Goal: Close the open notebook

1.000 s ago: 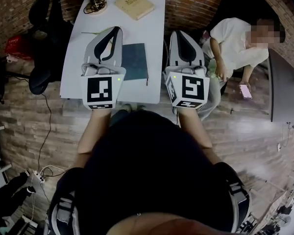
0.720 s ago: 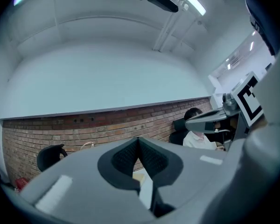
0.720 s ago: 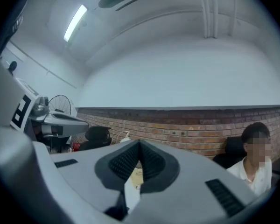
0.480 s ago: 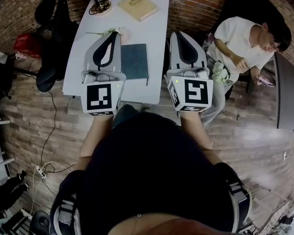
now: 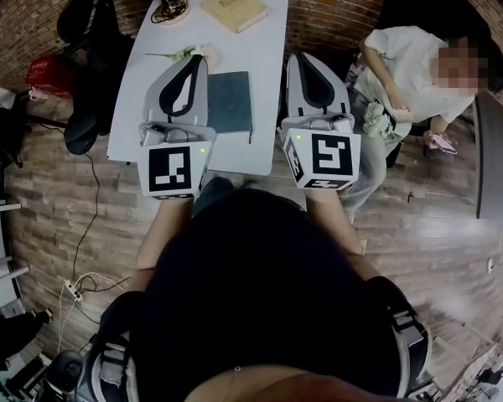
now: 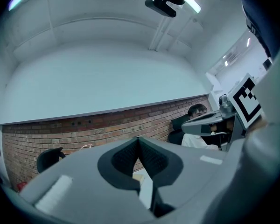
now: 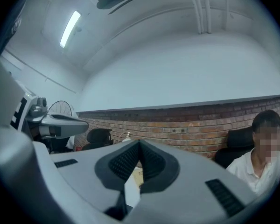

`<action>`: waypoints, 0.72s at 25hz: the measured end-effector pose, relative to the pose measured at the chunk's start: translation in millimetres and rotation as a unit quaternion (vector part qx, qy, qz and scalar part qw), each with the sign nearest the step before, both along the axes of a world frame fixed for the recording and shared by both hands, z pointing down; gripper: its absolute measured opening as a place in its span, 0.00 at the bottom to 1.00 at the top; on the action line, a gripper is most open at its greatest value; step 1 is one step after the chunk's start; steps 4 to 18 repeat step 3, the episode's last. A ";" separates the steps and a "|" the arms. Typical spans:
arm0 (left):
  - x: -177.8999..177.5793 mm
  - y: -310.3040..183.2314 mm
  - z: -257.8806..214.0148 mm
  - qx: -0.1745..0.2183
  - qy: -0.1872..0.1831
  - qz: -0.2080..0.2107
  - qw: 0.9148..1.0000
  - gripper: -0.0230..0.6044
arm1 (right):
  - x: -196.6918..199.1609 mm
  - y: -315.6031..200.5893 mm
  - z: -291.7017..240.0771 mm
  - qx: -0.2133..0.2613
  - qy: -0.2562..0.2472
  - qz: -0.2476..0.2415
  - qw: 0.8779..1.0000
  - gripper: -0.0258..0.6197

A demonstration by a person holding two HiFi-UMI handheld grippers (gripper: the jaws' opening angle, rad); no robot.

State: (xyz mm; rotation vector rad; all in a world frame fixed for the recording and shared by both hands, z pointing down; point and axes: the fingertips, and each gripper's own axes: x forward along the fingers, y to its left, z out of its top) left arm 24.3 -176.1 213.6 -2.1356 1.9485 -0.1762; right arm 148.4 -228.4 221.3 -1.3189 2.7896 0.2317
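Notebook (image 5: 230, 101) lay closed on the worktop (image 5: 260, 44) between left tongs (image 5: 203, 58) and right tongs (image 5: 294, 57); both sets were clamped together, holding nothing.

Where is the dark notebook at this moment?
In the head view, the dark notebook lies closed on the white table, between the left gripper and the right gripper, nearer the left one.

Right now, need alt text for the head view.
Seen from above, a dark teal notebook lies closed on a white table, between the left gripper and the right gripper, both shut and empty. A tan book lies at the table's far end; a seated person in a white shirt is at right.
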 end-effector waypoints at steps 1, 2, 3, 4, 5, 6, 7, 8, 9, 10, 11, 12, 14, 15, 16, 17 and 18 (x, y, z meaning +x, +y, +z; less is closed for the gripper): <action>1.7 0.4 -0.2 0.000 0.000 0.000 1.000 0.05 | 1.4 0.6 0.4 0.000 0.001 0.000 1.000 0.06; 3.4 0.7 -0.7 0.000 -0.001 0.000 1.000 0.05 | 3.1 1.0 0.2 0.001 0.002 0.000 1.000 0.06; 5.2 1.0 -1.4 0.001 -0.001 -0.001 1.000 0.05 | 4.9 1.4 -0.3 0.002 0.003 0.000 1.000 0.06; 5.2 1.0 -1.4 0.001 -0.001 -0.001 1.000 0.05 | 4.9 1.4 -0.3 0.002 0.003 0.000 1.000 0.06; 5.2 1.0 -1.4 0.001 -0.001 -0.001 1.000 0.05 | 4.9 1.4 -0.3 0.002 0.003 0.000 1.000 0.06; 5.2 1.0 -1.4 0.001 -0.001 -0.001 1.000 0.05 | 4.9 1.4 -0.3 0.002 0.003 0.000 1.000 0.06; 5.2 1.0 -1.4 0.001 -0.001 -0.001 1.000 0.05 | 4.9 1.4 -0.3 0.002 0.003 0.000 1.000 0.06; 5.2 1.0 -1.4 0.001 -0.001 -0.001 1.000 0.05 | 4.9 1.4 -0.3 0.002 0.003 0.000 1.000 0.06; 5.2 1.0 -1.4 0.001 -0.001 -0.001 1.000 0.05 | 4.9 1.4 -0.3 0.002 0.003 0.000 1.000 0.06; 5.2 1.0 -1.4 0.001 -0.001 -0.001 1.000 0.05 | 4.9 1.4 -0.3 0.002 0.003 0.000 1.000 0.06; 5.2 1.0 -1.4 0.001 -0.001 -0.001 1.000 0.05 | 4.9 1.4 -0.3 0.002 0.003 0.000 1.000 0.06; 5.2 1.0 -1.4 0.001 -0.001 -0.001 1.000 0.05 | 4.9 1.4 -0.3 0.002 0.003 0.000 1.000 0.06; 5.2 1.0 -1.4 0.001 -0.001 -0.001 1.000 0.05 | 4.9 1.4 -0.3 0.002 0.003 0.000 1.000 0.06; 5.2 1.0 -1.4 0.001 -0.001 -0.001 1.000 0.05 | 4.9 1.4 -0.3 0.002 0.003 0.000 1.000 0.06; 5.2 1.0 -1.4 0.001 -0.001 -0.001 1.000 0.05 | 4.9 1.4 -0.3 0.002 0.003 0.000 1.000 0.06; 5.2 1.0 -1.4 0.001 -0.001 -0.001 1.000 0.05 | 4.9 1.4 -0.3 0.002 0.003 0.000 1.000 0.06; 5.2 1.0 -1.4 0.001 -0.001 -0.001 1.000 0.05 | 4.9 1.4 -0.3 0.002 0.003 0.000 1.000 0.06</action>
